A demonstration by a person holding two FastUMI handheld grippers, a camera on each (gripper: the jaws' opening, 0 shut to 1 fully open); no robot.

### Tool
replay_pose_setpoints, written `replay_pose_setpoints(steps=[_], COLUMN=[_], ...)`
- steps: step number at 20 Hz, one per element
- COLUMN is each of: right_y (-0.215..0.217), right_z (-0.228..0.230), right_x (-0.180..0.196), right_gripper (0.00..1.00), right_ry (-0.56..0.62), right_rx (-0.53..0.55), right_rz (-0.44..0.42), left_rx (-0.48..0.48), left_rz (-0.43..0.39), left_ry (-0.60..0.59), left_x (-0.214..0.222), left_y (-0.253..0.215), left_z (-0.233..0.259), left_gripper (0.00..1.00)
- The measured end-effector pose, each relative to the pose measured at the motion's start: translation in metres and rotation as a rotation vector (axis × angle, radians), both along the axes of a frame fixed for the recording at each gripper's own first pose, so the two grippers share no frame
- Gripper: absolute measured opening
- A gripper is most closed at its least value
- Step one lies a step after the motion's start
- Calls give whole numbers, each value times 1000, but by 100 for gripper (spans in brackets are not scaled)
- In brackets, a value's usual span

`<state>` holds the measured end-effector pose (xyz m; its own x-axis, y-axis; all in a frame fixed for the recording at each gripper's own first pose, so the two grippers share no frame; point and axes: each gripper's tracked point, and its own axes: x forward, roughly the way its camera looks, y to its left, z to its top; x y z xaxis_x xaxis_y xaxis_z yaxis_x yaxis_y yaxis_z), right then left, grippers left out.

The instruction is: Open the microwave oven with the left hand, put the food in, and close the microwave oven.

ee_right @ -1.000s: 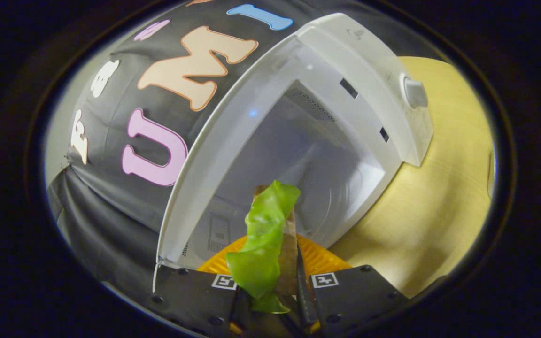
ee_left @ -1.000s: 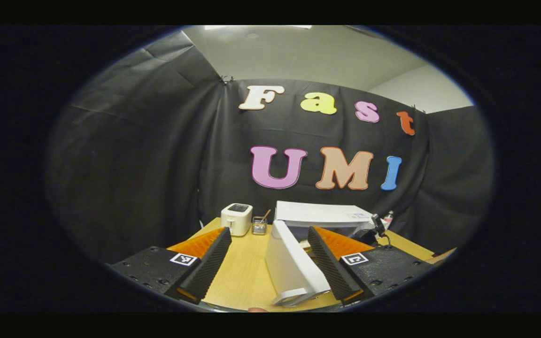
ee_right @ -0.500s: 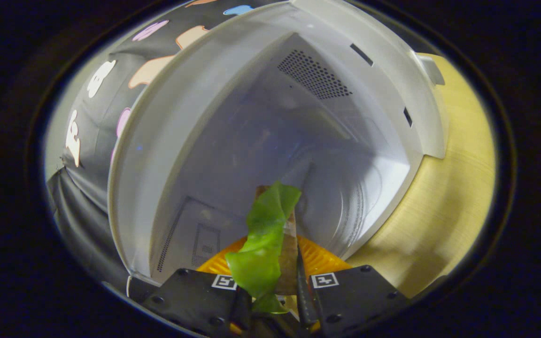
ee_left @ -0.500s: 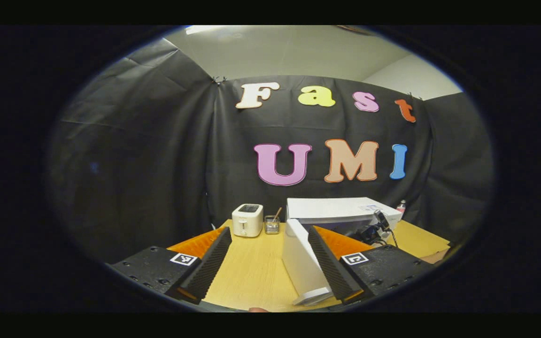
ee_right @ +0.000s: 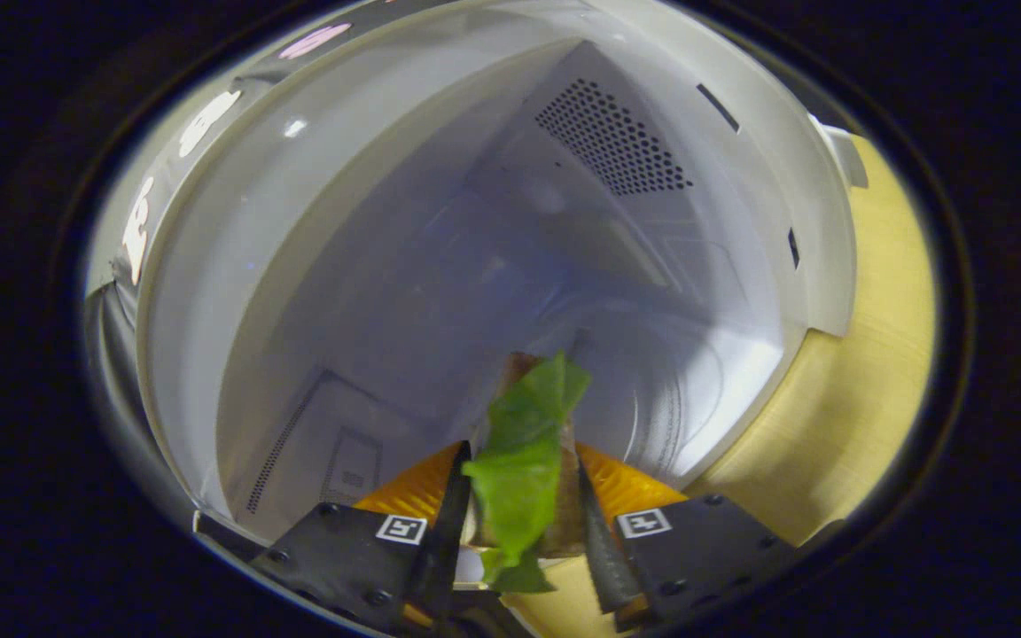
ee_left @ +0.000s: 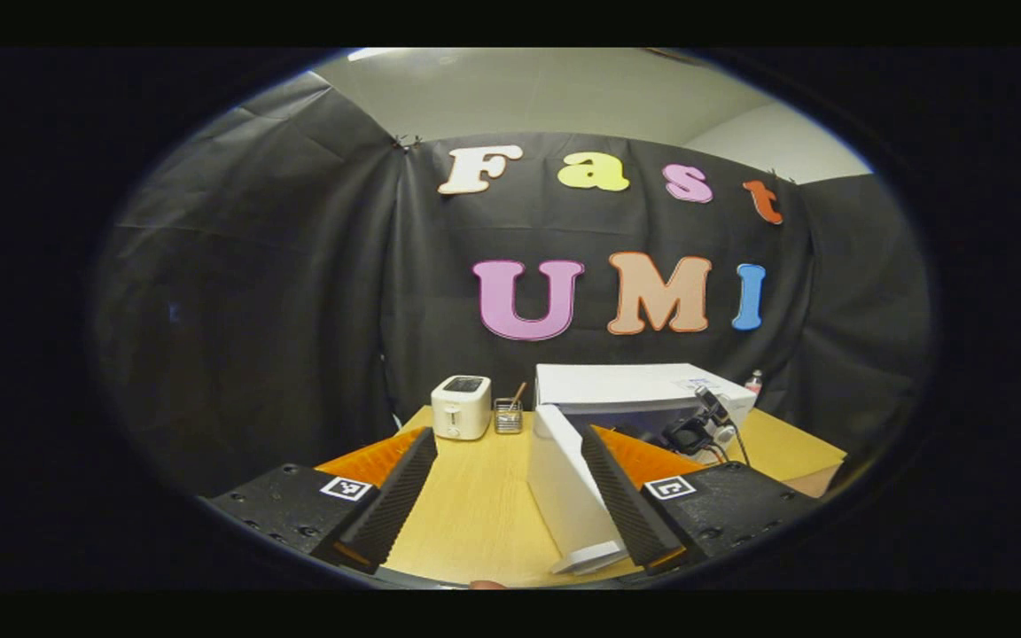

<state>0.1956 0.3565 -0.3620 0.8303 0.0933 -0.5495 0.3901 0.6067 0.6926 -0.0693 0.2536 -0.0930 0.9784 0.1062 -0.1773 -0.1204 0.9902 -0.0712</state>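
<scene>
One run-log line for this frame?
door: open | food: between right gripper fingers, at microwave cavity | left gripper: open, empty

No legible text or labels

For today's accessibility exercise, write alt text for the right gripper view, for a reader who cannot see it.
The right gripper holds a sandwich with a green lettuce leaf at the mouth of an open white microwave, its jaws slightly parted around the food. Behind it, the microwave's pale cavity has a perforated vent on one wall. A light wooden table shows beside the microwave.
</scene>
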Motion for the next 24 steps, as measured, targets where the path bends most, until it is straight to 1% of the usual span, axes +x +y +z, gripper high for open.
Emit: replay_pose_setpoints(steps=[1, 2, 3, 4, 5, 7, 8, 9, 13, 14, 17, 18, 23, 24], right_y=[-4, -11, -14, -16, -18, -27, -32, -36, -46, -50, -63, -67, -76, -76], right_z=[-2, -2, -2, -4, -4, -1, 0, 4, 19, 23, 30, 34, 64, 72], right_x=[2, -1, 1, 2, 2, 4, 4, 4, 2, -1, -11, -15, -48, -57], right_gripper=[65, 67, 79, 81, 88, 91, 99, 99, 99, 99, 99, 99, 99, 92], right_ry=[-1, 4, 3, -1, -1, -10, -20, -36, -90, -99, -105, -116, -182, -199], right_rx=[-35, -84, -132, -181, -222, -303, -328, -354, -417, -427, -466, -481, -548, -552], right_rz=[-4, -3, 2, 25, 50, 69, 74, 73, 101, 108, 135, 147, 239, 266], left_rx=[2, -1, -8, -12, -12, -6, -3, 0, 14, 13, 29, 38, 48, 53], left_rz=[-5, -8, -12, -15, -16, -14, -13, -13, -13, -11, -6, 0, 49, 55], left_ry=[2, 3, 8, 17, 22, 15, 13, 14, 35, 36, 59, 64, 84, 99], left_x=[-1, -1, -2, -2, -2, -5, -5, -7, -20, -23, -34, -40, -60, -65], left_y=[-1, -2, -4, -5, -6, -5, -5, -5, -5, -5, -2, 1, 19, 22], left_z=[-1, -1, -3, -6, -7, -3, -4, -4, -10, -10, -19, -21, -35, -42], left_gripper=[96, 94, 94, 94, 94, 94, 96, 94, 94, 96, 96, 94, 94, 95])
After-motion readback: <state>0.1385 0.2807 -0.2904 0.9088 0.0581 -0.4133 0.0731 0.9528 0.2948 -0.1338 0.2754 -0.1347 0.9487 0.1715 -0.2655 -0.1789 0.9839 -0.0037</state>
